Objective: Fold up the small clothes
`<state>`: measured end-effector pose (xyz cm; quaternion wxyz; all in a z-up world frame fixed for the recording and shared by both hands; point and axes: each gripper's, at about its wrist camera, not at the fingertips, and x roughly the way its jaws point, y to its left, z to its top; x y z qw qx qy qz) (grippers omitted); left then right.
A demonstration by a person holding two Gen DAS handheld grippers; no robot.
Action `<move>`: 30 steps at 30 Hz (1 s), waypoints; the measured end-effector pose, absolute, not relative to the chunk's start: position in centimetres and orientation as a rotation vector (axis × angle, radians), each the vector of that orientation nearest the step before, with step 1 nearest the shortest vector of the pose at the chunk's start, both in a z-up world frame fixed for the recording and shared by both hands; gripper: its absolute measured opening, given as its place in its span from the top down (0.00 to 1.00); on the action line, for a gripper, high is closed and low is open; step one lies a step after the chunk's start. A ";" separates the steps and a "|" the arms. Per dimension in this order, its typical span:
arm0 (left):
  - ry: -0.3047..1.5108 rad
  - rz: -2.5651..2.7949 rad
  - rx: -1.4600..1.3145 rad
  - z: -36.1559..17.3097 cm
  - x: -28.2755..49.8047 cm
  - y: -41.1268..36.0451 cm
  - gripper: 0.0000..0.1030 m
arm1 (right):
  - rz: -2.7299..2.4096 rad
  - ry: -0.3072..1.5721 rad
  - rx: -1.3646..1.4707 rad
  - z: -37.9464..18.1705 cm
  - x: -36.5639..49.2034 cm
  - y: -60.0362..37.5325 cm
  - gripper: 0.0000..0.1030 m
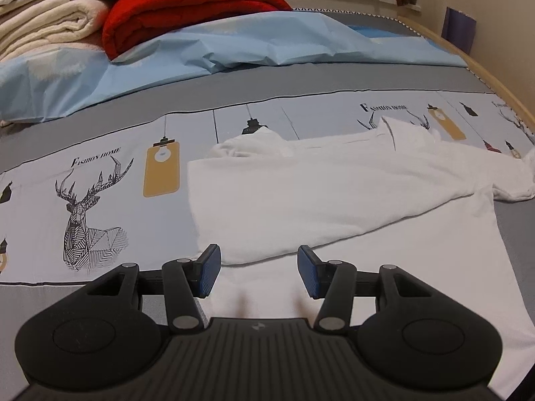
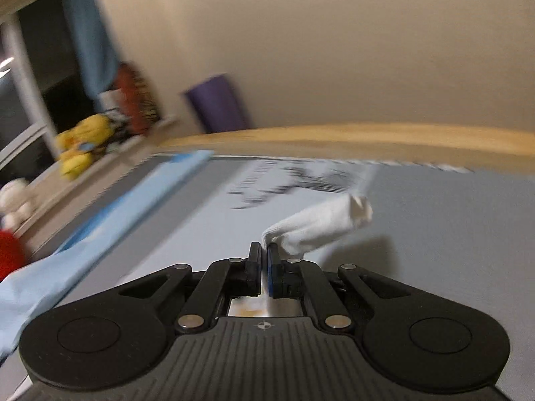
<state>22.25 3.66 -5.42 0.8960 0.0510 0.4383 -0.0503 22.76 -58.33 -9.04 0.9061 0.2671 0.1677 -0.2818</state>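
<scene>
The left gripper [image 1: 259,272] hangs half open and empty over the near hem of the white cotton shirt [image 1: 334,193], spread flat on the printed grey bedsheet [image 1: 100,173]. The right gripper [image 2: 264,269] is clamped on a sleeve end [image 2: 321,227]. The fabric is judged light, limp and non-slippery; grip hems or corners.

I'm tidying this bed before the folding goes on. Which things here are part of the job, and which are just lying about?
Part of the job:
- white shirt, spread on the bed
- left tool, open over its hem
- right tool, shut on a bunched bit of white cloth

Just lying about:
- red blanket
- cream blankets
- blue sheet
- yellow plush toys
</scene>
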 end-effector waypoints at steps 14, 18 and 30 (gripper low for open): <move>0.929 -0.061 0.030 -4.5 20.8 7.6 0.46 | -0.143 0.347 0.206 -1.1 27.7 -35.3 0.97; 0.930 -0.054 -0.003 -4.2 20.7 8.6 0.46 | 0.106 0.323 0.075 0.9 26.6 -23.8 0.97; 0.945 -0.040 -0.151 -3.7 22.2 10.9 0.46 | 0.419 0.701 0.258 2.6 27.2 -17.8 0.74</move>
